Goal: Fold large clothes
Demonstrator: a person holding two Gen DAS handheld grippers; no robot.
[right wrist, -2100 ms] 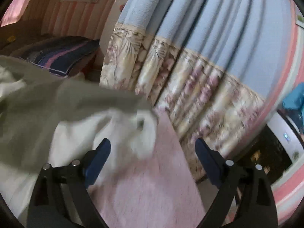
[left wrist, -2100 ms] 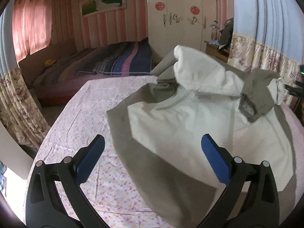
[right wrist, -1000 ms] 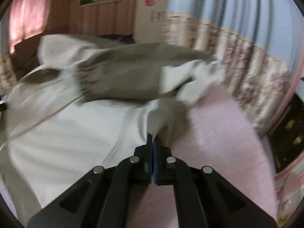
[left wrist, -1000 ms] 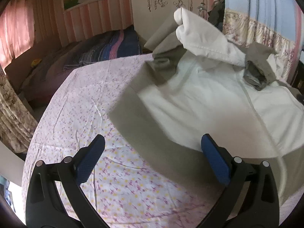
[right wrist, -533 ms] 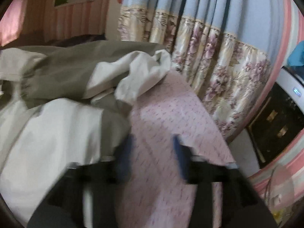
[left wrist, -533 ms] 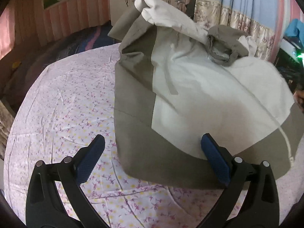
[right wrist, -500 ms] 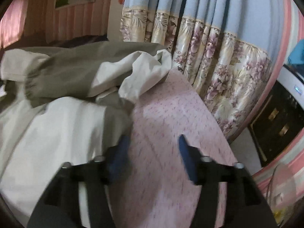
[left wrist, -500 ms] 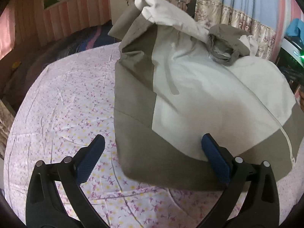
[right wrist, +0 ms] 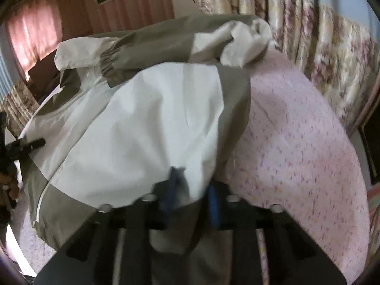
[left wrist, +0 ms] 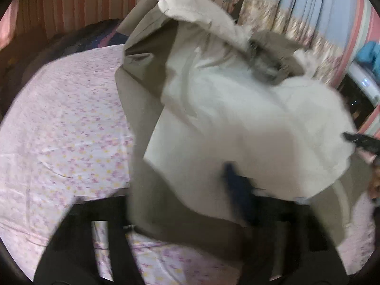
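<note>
Pointing steeply down at the bed, my right gripper (right wrist: 190, 190) has just been closing; its blue pads (right wrist: 171, 187) sit narrow with the near hem of the jacket (right wrist: 154, 123) bunched between them, pinching the cloth. My left gripper (left wrist: 180, 204) also tilts down and has just been closing; one blue pad (left wrist: 237, 190) lies on the jacket's (left wrist: 237, 109) grey hem, the other is hidden under the fabric and blurred, so I cannot tell whether it grips. Farther out, the white-and-grey jacket lies spread on the pink floral bedsheet (left wrist: 59, 118), a grey cuffed sleeve (right wrist: 111, 66) folded across its top. Beyond, floral curtains (right wrist: 320, 35) hang beside the bed.
</note>
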